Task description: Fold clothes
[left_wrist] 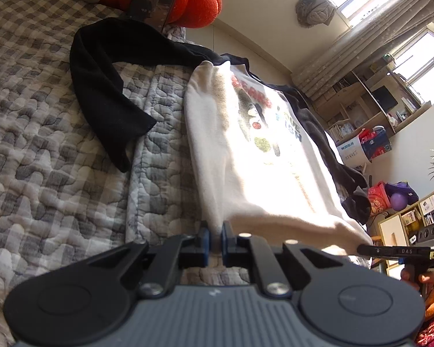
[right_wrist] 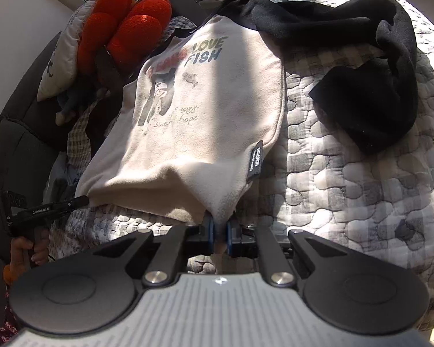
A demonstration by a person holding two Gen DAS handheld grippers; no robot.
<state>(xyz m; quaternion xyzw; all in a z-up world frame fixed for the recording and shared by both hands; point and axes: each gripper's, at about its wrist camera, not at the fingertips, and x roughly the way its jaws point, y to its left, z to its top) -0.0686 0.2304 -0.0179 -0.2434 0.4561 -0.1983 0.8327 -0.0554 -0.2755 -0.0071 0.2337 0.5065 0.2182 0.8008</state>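
A white sweatshirt (left_wrist: 246,159) (right_wrist: 202,115) with a bear print and black sleeves lies face up on a checked quilt (left_wrist: 43,159) (right_wrist: 361,202). One black sleeve (left_wrist: 101,86) (right_wrist: 361,72) is spread out to the side on the quilt. My left gripper (left_wrist: 215,238) is shut on the white hem, with cloth pinched between its blue pads. My right gripper (right_wrist: 220,237) is shut on the hem close to the black label (right_wrist: 256,162). Each wrist view also shows the other gripper holding its hem corner: the right gripper (left_wrist: 361,250) and the left gripper (right_wrist: 85,199). The hem is lifted slightly.
An orange plush cushion (left_wrist: 193,0) (right_wrist: 124,29) and a pale pillow (right_wrist: 63,57) sit at the head of the bed beyond the collar. Dark upholstery (right_wrist: 20,115) borders the bed. Shelves with boxes (left_wrist: 376,107) and a curtained window (left_wrist: 390,29) stand across the room.
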